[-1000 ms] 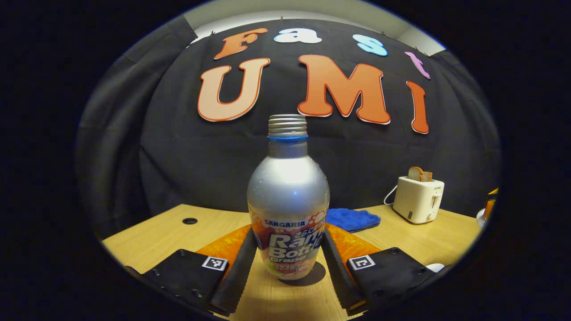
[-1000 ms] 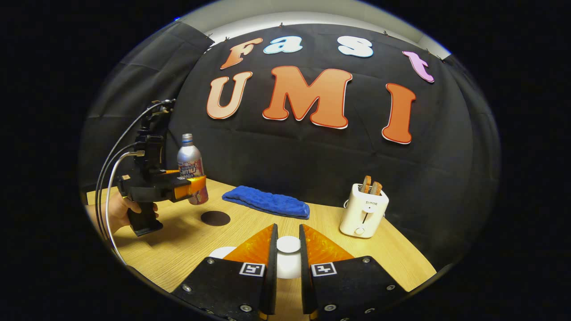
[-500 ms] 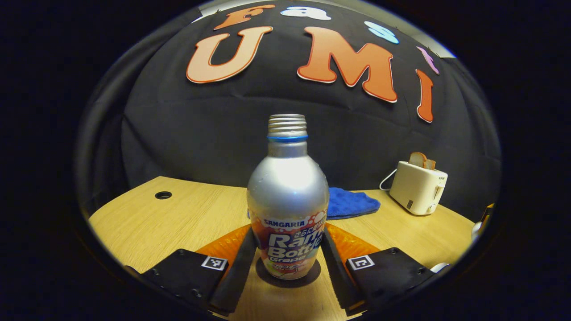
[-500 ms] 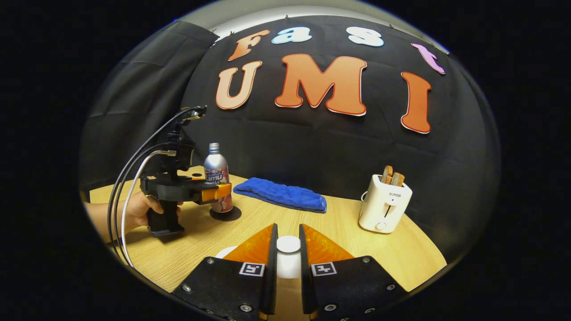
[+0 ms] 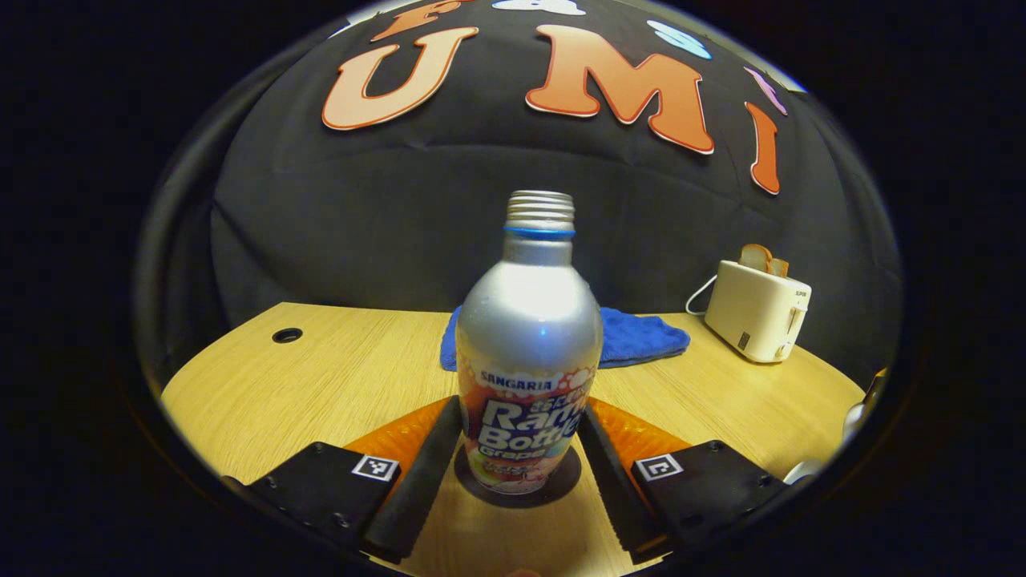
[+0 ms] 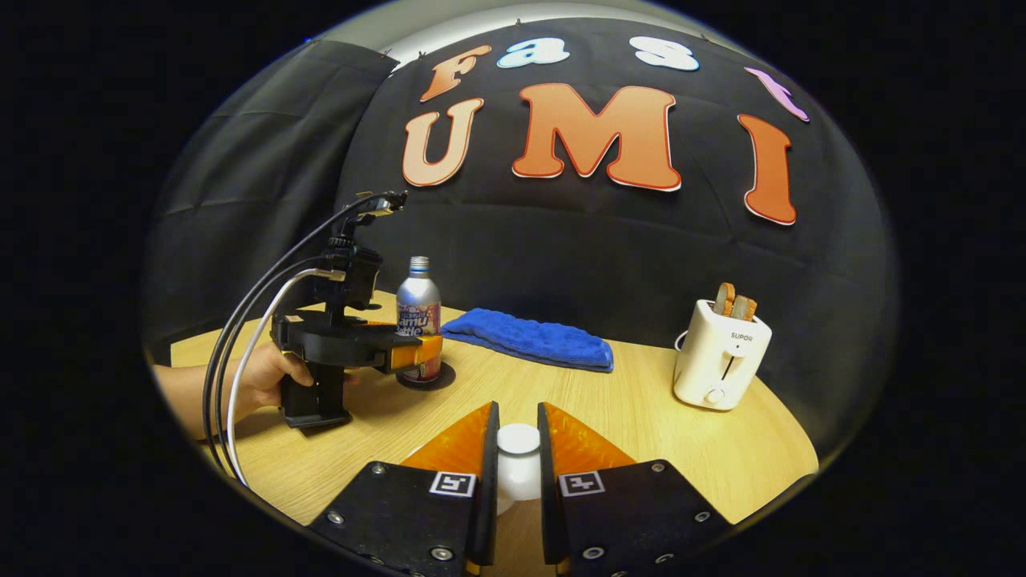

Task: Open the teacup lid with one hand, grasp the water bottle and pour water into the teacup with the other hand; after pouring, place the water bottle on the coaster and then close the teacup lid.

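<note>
The silver water bottle (image 5: 529,336), uncapped, stands upright on the dark round coaster (image 5: 565,481). My left gripper (image 5: 519,409) is shut on its lower label part, one finger on each side. In the right gripper view, the bottle (image 6: 418,308) rests on the coaster (image 6: 446,377), and a hand holds the left gripper (image 6: 417,353) around it. My right gripper (image 6: 518,417) is shut on the white knob of the teacup lid (image 6: 519,441), which it holds above the table. A white shape (image 5: 801,471) at the lower right edge may be the teacup.
A folded blue cloth (image 6: 533,340) lies at the back of the wooden table (image 6: 641,417). A white toaster (image 6: 721,365) with bread slices stands at the back right. Cables (image 6: 248,320) trail from the left gripper. A cable hole (image 5: 286,335) is at the table's far left.
My left gripper carried the bottle down onto the coaster; a second ago the bottle hung above the table. The right gripper kept hold of the lid and barely moved.
</note>
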`<state>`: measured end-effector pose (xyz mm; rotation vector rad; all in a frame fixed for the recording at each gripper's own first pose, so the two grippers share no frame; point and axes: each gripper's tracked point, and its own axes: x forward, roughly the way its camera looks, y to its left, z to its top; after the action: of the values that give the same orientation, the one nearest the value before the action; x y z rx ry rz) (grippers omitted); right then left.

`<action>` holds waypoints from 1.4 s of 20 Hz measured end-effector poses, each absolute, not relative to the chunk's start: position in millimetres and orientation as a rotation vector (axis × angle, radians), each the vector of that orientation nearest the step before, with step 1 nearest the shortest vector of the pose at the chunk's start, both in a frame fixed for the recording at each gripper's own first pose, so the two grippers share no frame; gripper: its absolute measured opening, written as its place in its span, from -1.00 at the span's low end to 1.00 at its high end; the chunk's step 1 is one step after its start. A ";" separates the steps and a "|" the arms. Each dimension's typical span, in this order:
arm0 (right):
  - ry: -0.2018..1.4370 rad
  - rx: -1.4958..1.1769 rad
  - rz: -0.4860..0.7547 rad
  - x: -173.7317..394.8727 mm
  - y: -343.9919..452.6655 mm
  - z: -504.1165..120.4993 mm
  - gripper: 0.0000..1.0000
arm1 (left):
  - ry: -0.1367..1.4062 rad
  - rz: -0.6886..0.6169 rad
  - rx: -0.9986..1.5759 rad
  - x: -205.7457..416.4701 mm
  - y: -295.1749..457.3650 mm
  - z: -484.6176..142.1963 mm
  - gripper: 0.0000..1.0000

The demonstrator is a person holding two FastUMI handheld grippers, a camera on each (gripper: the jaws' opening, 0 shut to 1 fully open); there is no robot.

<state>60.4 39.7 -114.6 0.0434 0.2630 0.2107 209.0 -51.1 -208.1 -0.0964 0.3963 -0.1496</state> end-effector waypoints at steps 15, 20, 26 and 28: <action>0.288 0.069 0.258 63.6 81.0 -147.1 -0.53 | 0.384 -0.168 -0.075 141.2 -48.2 -170.9 0.87; 0.277 0.086 0.259 64.0 84.4 -155.2 -0.53 | 0.361 -0.144 -0.117 105.7 -37.4 -160.1 0.87; 0.207 0.059 0.218 53.3 67.6 -130.5 -0.07 | 0.275 -0.098 -0.098 76.3 -24.7 -125.7 0.87; 0.164 0.057 0.196 47.8 54.2 -114.4 0.11 | 0.220 -0.083 -0.081 69.7 -19.0 -116.4 0.87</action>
<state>47.8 54.2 -114.4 0.0571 0.1644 0.1963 69.7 -19.0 -116.4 -0.0813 0.2203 -0.0832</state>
